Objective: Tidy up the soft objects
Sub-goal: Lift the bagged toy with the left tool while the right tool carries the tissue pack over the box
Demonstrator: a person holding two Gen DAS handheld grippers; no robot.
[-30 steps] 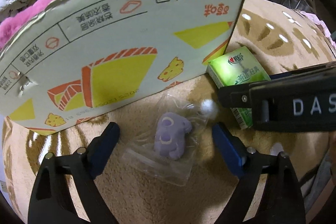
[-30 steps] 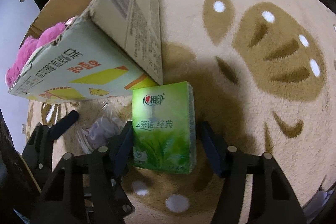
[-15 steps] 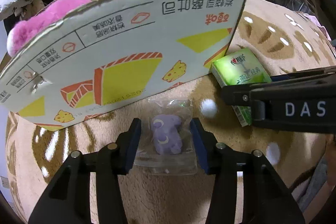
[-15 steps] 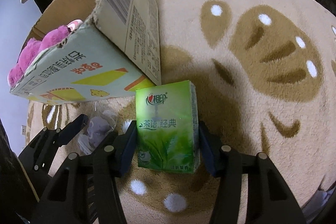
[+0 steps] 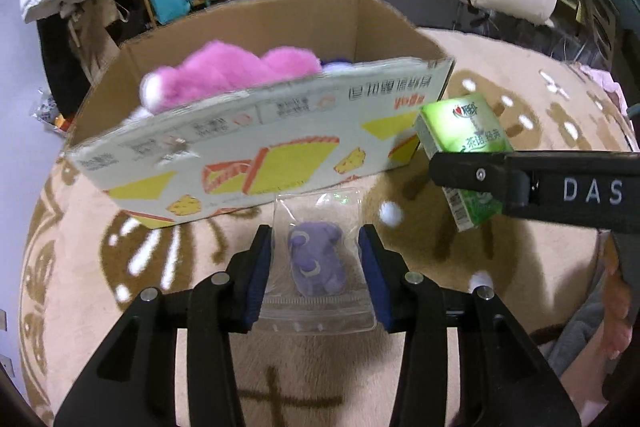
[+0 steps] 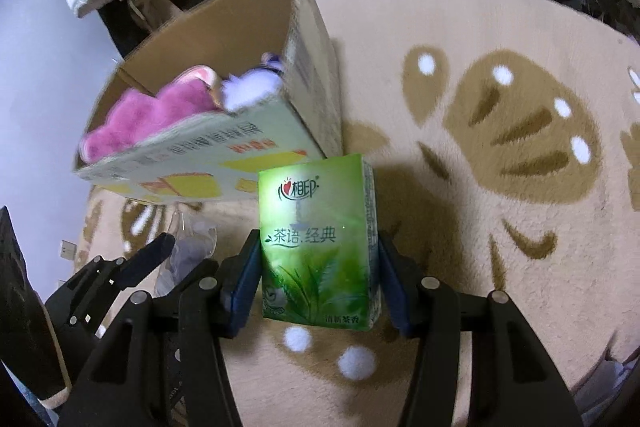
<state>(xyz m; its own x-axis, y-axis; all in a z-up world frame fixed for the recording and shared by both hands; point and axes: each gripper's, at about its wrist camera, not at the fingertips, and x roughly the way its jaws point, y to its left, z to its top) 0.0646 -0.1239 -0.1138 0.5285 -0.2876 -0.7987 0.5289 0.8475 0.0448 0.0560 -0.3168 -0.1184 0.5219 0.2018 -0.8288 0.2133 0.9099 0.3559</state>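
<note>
So on the far left there's a cardboard box [image 5: 256,147] sitting on the beige rug [image 5: 360,379], open at the top, with a pink plush [image 5: 224,79] stuffed inside and poking above the near wall. Just in front of the box, the left gripper [image 5: 316,267] has its blue pads pressed against both sides of a clear plastic bag [image 5: 320,311] with a little purple toy [image 5: 316,259] in it, so it's closed on the bag. Whether the bag is off the rug, can't tell. Over to the right, near the box's right corner, the right gripper [image 6: 316,275] is clamped on a green tissue pack [image 6: 316,239], held upright with the printed face toward the camera.
</note>
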